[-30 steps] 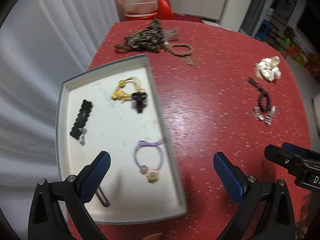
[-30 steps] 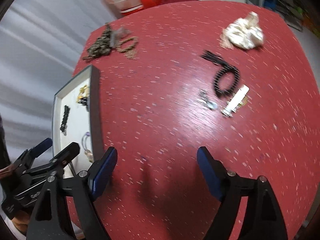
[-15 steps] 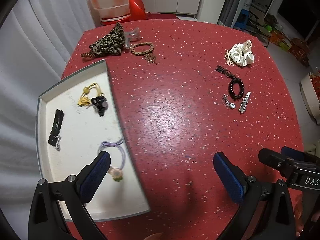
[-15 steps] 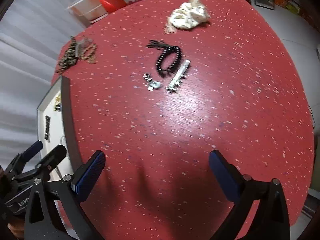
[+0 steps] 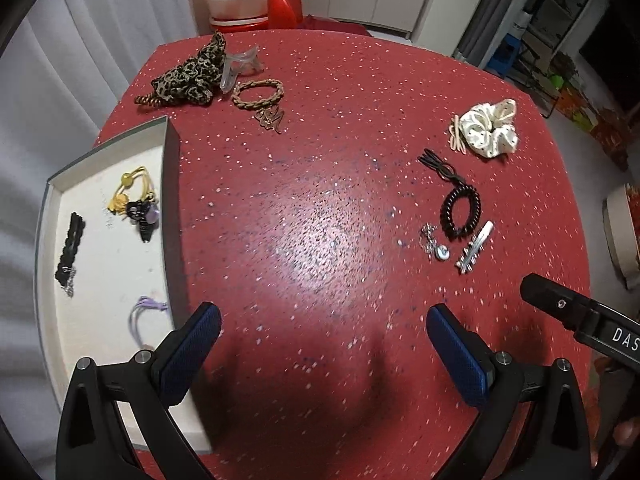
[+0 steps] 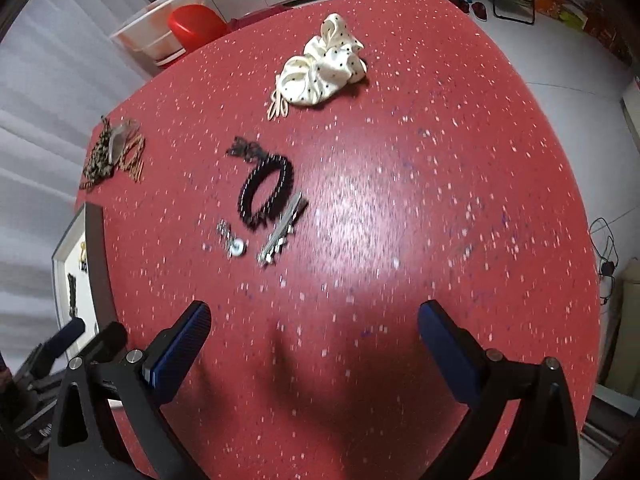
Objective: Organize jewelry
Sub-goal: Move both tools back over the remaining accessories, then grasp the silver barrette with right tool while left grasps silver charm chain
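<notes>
Red speckled table [image 5: 320, 208], white curtain [image 5: 80, 60]

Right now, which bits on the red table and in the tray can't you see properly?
- Purple hair tie in the grey tray, left wrist view: the left gripper finger covers its lower part.
- Small silver charm and silver hair clip, right wrist view: motion blur smears the detail.
- Tray, right wrist view: only a strip shows at the left edge; the left gripper hides the rest.
- Leopard-print scrunchie, right wrist view: small and squashed at the rim.
</notes>
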`<act>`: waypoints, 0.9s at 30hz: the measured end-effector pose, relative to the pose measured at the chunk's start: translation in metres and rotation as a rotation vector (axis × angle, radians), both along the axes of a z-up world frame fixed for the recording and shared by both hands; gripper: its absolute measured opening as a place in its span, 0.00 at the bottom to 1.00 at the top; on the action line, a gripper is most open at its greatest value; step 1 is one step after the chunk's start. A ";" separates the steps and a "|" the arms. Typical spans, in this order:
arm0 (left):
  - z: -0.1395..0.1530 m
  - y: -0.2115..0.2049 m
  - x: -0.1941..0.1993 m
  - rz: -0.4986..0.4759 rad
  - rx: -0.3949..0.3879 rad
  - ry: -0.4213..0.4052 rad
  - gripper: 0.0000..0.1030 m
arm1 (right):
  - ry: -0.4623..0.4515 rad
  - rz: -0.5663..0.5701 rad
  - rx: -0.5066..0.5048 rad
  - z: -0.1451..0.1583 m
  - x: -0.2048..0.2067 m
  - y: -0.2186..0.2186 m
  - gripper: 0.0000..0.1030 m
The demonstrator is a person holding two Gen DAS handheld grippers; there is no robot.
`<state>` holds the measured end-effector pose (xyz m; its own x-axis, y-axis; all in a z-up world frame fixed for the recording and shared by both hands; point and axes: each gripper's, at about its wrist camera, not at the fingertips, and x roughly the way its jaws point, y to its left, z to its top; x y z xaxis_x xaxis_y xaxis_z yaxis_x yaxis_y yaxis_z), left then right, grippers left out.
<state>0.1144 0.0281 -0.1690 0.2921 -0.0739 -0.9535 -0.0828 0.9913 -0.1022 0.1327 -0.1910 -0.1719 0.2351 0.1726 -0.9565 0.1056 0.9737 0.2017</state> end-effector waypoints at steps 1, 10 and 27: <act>-0.003 -0.001 0.003 0.012 0.006 0.002 1.00 | -0.002 -0.001 0.003 -0.002 0.004 0.000 0.99; -0.015 0.010 0.014 0.094 0.040 -0.005 1.00 | -0.006 -0.012 0.022 -0.026 0.033 0.014 0.65; -0.029 -0.001 0.027 0.073 0.016 -0.006 0.90 | -0.081 0.108 -0.162 -0.042 0.043 0.048 0.17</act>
<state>0.1418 0.0274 -0.1981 0.3021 -0.0368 -0.9526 -0.1546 0.9841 -0.0870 0.1753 -0.1432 -0.2138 0.3008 0.0470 -0.9525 -0.0118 0.9989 0.0456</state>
